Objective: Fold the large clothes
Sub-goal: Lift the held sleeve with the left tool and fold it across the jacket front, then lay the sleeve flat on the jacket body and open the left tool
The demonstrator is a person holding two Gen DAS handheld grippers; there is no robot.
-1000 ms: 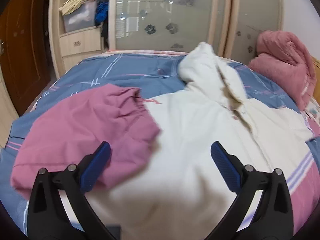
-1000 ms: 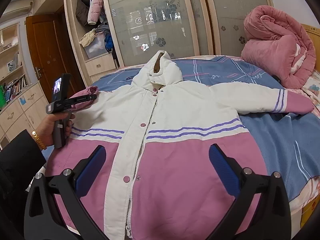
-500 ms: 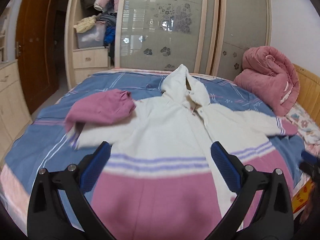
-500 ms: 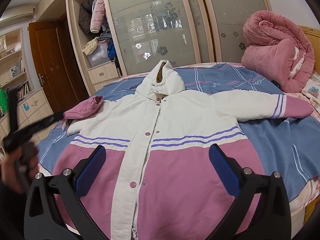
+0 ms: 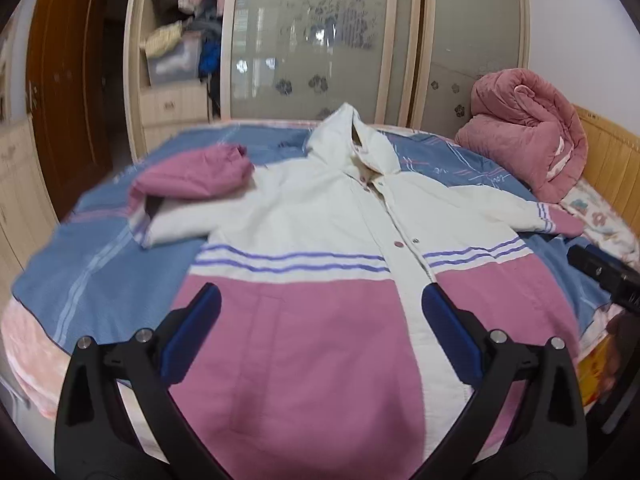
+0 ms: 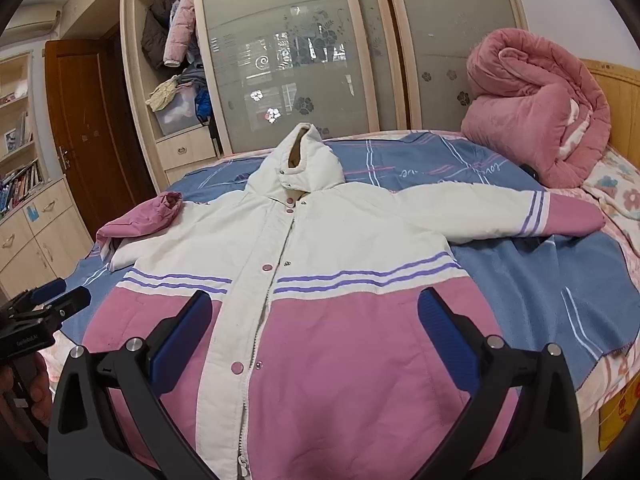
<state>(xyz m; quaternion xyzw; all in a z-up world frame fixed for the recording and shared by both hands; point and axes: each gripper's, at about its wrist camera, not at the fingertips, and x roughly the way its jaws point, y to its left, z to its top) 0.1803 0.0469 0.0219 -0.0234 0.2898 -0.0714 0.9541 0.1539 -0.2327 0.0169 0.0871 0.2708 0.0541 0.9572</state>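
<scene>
Left wrist view: the left gripper (image 5: pixel 320 320) hovers over the pink lower half of the jacket (image 5: pixel 320 240), its blue-padded fingers (image 5: pixel 192 336) spread wide with nothing between them. The right wrist view shows the right gripper (image 6: pixel 316 328) the same way, fingers apart and empty above the jacket's hem, just right of the snap-buttoned front. The jacket (image 6: pixel 340 240) lies face up and spread flat on the bed (image 6: pixel 540 280), hood pointing toward the wardrobe (image 6: pixel 320 52). One sleeve (image 6: pixel 500 212) stretches straight out toward the rolled pink quilt (image 6: pixel 536 120); the other sleeve (image 6: pixel 140 224) is folded back on itself, its pink cuff resting near the shoulder. A blue blanket with stripes covers the bed beneath it.
</scene>
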